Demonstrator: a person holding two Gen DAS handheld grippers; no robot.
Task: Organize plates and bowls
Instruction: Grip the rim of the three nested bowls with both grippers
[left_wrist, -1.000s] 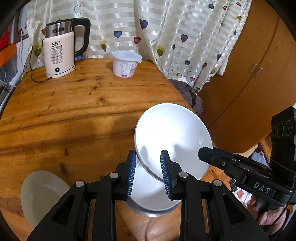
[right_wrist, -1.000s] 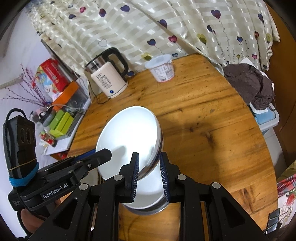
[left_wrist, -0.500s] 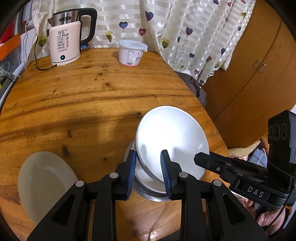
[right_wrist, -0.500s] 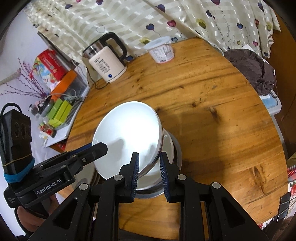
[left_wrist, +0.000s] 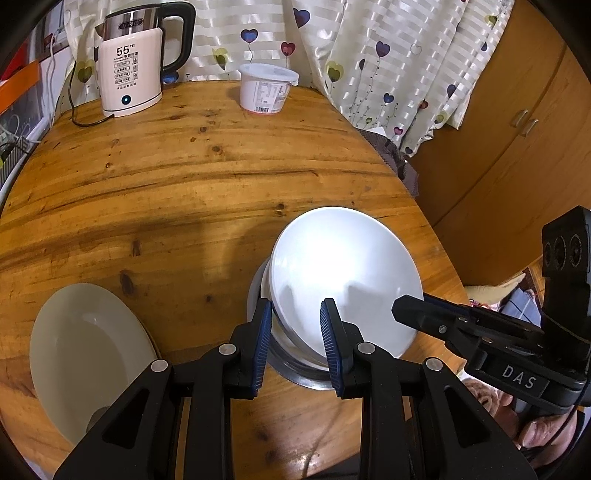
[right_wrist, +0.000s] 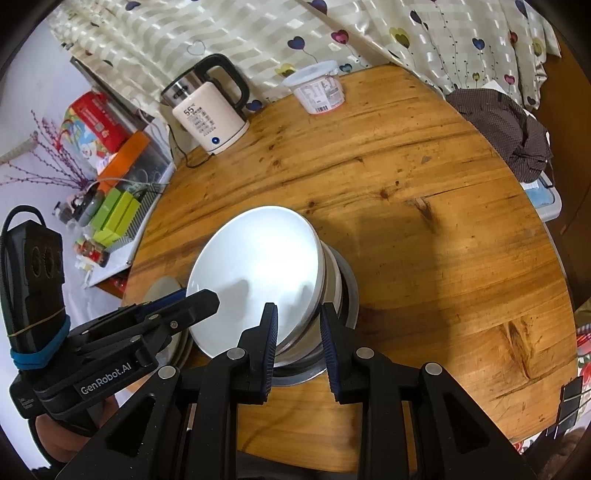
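Your left gripper (left_wrist: 295, 325) and right gripper (right_wrist: 298, 330) each pinch an edge of the white plate (left_wrist: 343, 273), holding it tilted atop the stacked bowls (right_wrist: 334, 291) on the wooden table (left_wrist: 184, 177); another plate (left_wrist: 85, 354) sits left.

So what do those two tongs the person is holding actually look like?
Both are matte black plastic with triangular cut-outs, silver screws and ribbed blue pads. The left tongs read "GenRobot.AI" in white, with a black box strapped on by a blue band. The right tongs read "DAS" and carry a black box with three round lenses.
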